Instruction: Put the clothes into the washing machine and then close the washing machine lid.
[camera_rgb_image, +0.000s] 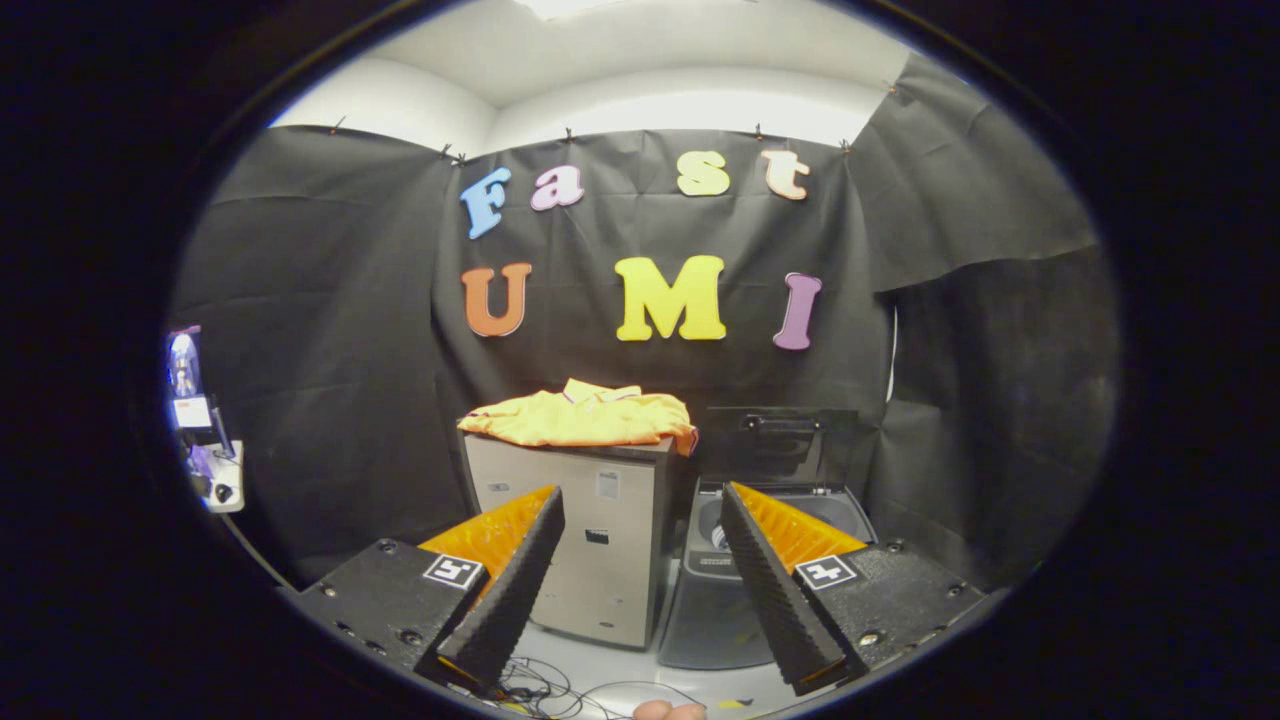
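Clothes (585, 417) untouched in a heap atop the cabinet (580, 540), washer (745, 590) just beside it with lid (778, 440) propped up, tongs (640, 545) spread wide and empty well short of both — nothing loaded, everything left to do.

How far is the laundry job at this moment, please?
Done: the dark washing machine lid stands open. In hand: nothing; the gripper is open, far back. Left: the folded yellow shirt lies on the beige cabinet; load it into the grey washing machine, close lid.
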